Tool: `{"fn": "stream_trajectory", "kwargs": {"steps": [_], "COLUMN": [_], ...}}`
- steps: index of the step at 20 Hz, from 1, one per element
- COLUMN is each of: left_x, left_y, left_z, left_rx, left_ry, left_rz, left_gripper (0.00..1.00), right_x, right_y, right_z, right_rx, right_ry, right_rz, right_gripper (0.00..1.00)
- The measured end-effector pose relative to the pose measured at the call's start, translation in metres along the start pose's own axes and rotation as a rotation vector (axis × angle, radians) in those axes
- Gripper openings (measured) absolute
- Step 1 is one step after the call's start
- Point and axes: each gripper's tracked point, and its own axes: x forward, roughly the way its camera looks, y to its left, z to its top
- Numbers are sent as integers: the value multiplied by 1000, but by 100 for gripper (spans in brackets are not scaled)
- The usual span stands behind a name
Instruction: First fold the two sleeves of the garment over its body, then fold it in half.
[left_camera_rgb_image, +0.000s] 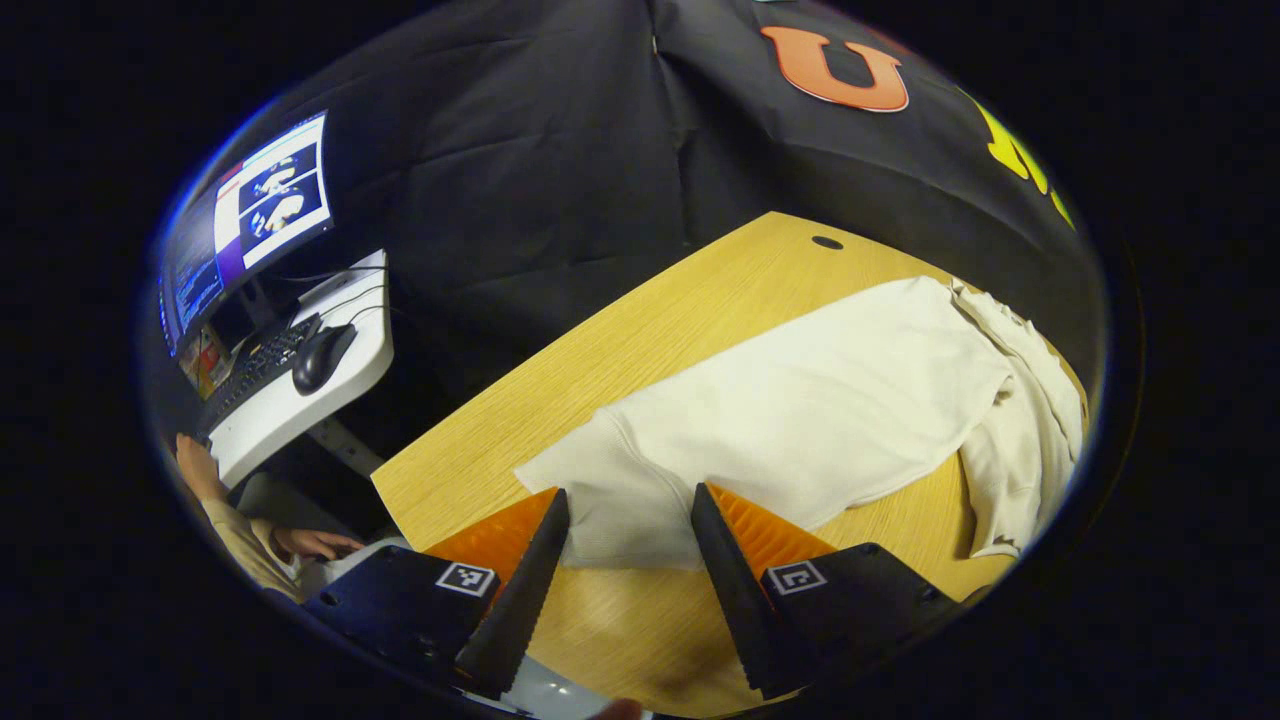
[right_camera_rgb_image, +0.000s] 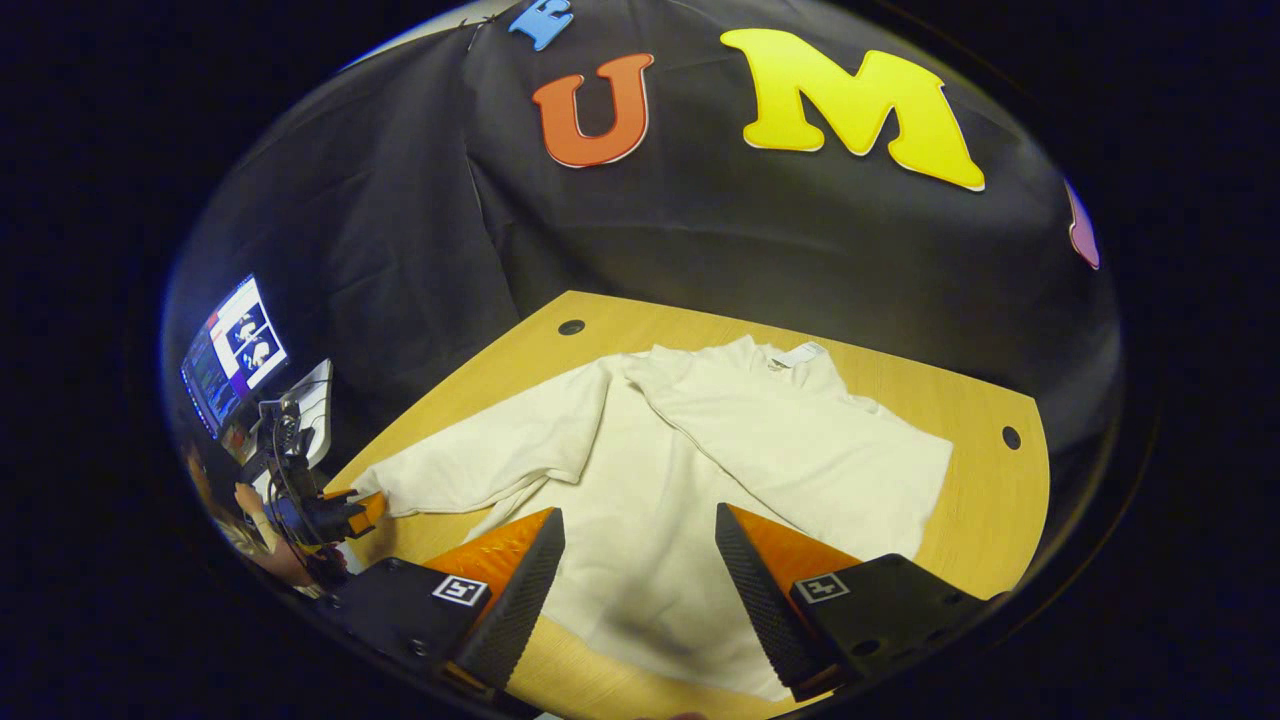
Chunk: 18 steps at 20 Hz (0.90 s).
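Both views look down close over one garment (left_camera_rgb_image: 800, 420) (left nearer its sleeve).

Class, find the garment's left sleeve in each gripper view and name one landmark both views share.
Left gripper view: the sleeve runs from between the open fingers up to the right.
Right gripper view: it lies left of centre, its cuff by the left gripper.
Shared landmark: the monitor.

Monitor (left_camera_rgb_image: 250, 205), keyboard (left_camera_rgb_image: 255, 368) and mouse (left_camera_rgb_image: 322, 358) beside wooden table (left_camera_rgb_image: 640, 340).

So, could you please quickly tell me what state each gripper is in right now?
Left gripper: open, holding nothing, at the sleeve cuff.
Right gripper: open, holding nothing, over the garment.
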Motion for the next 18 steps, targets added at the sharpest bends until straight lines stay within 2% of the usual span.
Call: {"fn": "stream_trajectory", "kwargs": {"steps": [1, 2, 4, 6, 8, 10, 13, 18], "left_x": [3, 3, 0, 3, 1, -7, -16, -28], "left_y": [-7, -15, -18, -22, -29, -30, -40, -75], "left_z": [1, 5, 5, 8, 13, 37, 78, 145], "left_rx": [25, 50, 90, 70, 3, -37, -82, -88], "left_ry": [-4, -9, -14, -24, -17, -45, -87, -164], "left_rz": [-18, -30, -16, -43, -110, -146, -194, -263], "left_gripper": [83, 70, 38, 24, 12, 7, 6, 6], "right_x": [-2, -3, -5, -6, -11, -16, -28, -57], "right_y": [0, 0, 1, 2, 1, -6, -19, -54], "right_z": [0, 1, 2, 1, 0, 0, -2, -2], "right_rx": [0, -2, -3, 4, 19, 34, 77, 135], "right_ry": [-1, -3, -6, -10, -16, -32, -52, -108], "right_rz": [0, -1, 5, 8, 8, -6, -29, -86], "right_gripper": [95, 96, 96, 96, 94, 94, 96, 94]}}
